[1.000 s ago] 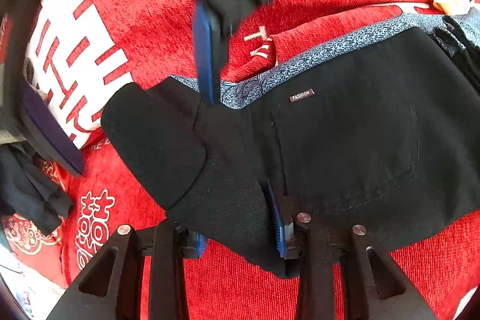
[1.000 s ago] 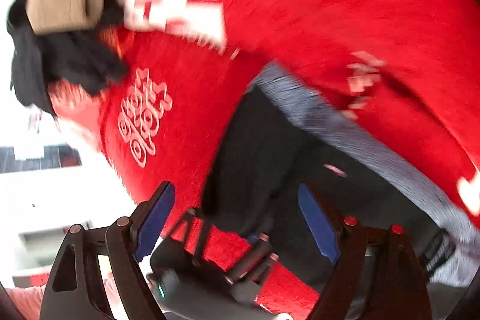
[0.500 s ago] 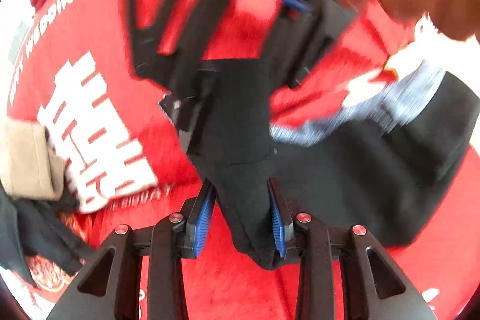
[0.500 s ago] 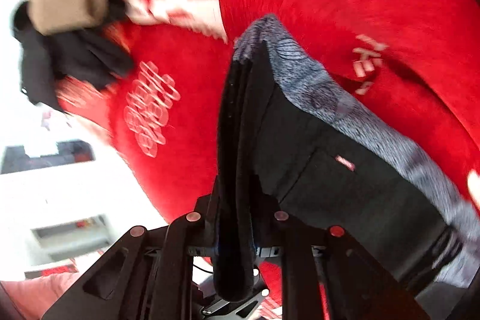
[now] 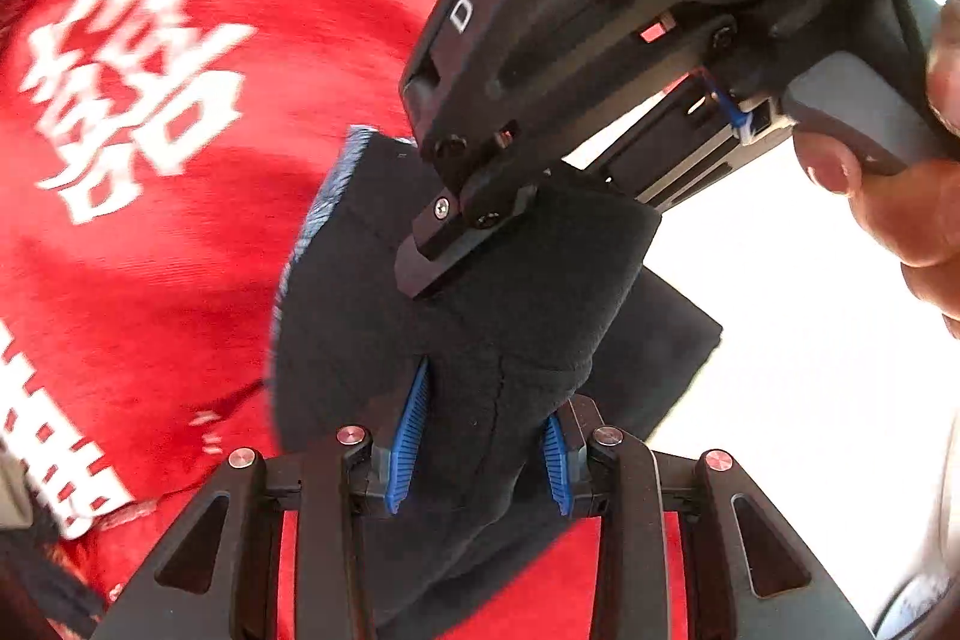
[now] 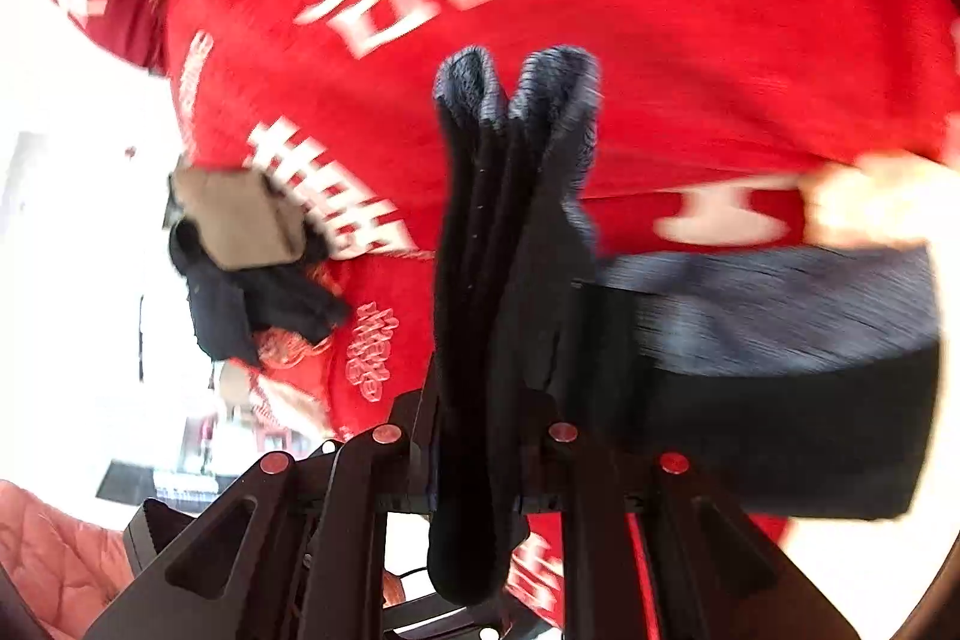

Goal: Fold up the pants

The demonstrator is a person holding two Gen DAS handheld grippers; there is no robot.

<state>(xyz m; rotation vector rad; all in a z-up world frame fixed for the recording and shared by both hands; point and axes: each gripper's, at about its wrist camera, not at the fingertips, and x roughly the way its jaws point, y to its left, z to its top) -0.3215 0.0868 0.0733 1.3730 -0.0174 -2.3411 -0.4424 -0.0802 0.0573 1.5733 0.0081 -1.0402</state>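
The black pants point(image 5: 492, 316) with a grey-blue patterned waistband are folded and lifted above the red blanket point(image 5: 180, 280). My left gripper point(image 5: 480, 442) is shut on a thick fold of the pants between its blue pads. My right gripper point(image 6: 480, 436) is shut on the bunched waist end of the pants point(image 6: 498, 232), which stands up between its fingers. The right gripper's black body point(image 5: 600, 40) fills the top of the left wrist view, just above the left gripper, clamped on the same bundle.
The red blanket point(image 6: 690, 10) with white characters covers the surface. A tan folded garment point(image 6: 240, 214) on a dark garment point(image 6: 252, 304) lies at its left edge. A pink quilted cloth point(image 6: 54, 562) shows at the lower left. Bright floor lies beyond the edge.
Both grippers have closed on the pants and lifted them off the blanket. The right gripper has come close above the left, and the views have swung round.
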